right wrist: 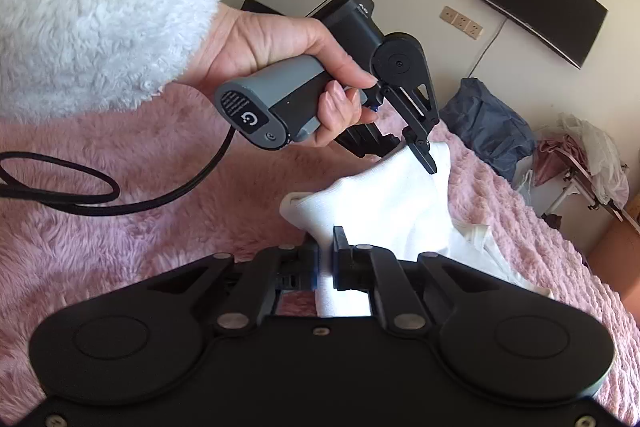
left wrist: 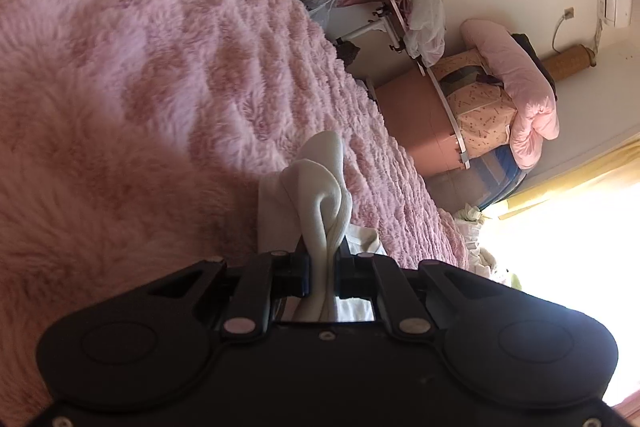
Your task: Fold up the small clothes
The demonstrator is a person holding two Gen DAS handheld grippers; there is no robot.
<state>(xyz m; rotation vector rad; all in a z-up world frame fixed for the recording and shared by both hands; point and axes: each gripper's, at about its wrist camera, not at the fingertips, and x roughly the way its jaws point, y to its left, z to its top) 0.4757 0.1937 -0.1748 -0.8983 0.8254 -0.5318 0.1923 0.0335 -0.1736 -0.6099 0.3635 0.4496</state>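
A small white garment (right wrist: 396, 195) is lifted off the pink fluffy blanket (right wrist: 160, 187), stretched between both grippers. My right gripper (right wrist: 326, 251) is shut on its near edge, with white cloth pinched between the black fingers. My left gripper (right wrist: 424, 155), held by a hand in a white fleecy sleeve, is shut on the far edge. In the left wrist view the left gripper (left wrist: 322, 259) clamps a bunched fold of the white garment (left wrist: 320, 187) that stands up between its fingers. More white cloth (right wrist: 476, 243) trails down onto the blanket at the right.
The pink blanket (left wrist: 140, 67) covers the bed. A black cable (right wrist: 80, 187) loops over it at the left. Beyond the bed's far edge lie a blue bag (right wrist: 488, 123), a rack of clothes (right wrist: 588, 155) and a pile of bedding (left wrist: 500, 99). A dark screen (right wrist: 540, 3) hangs on the wall.
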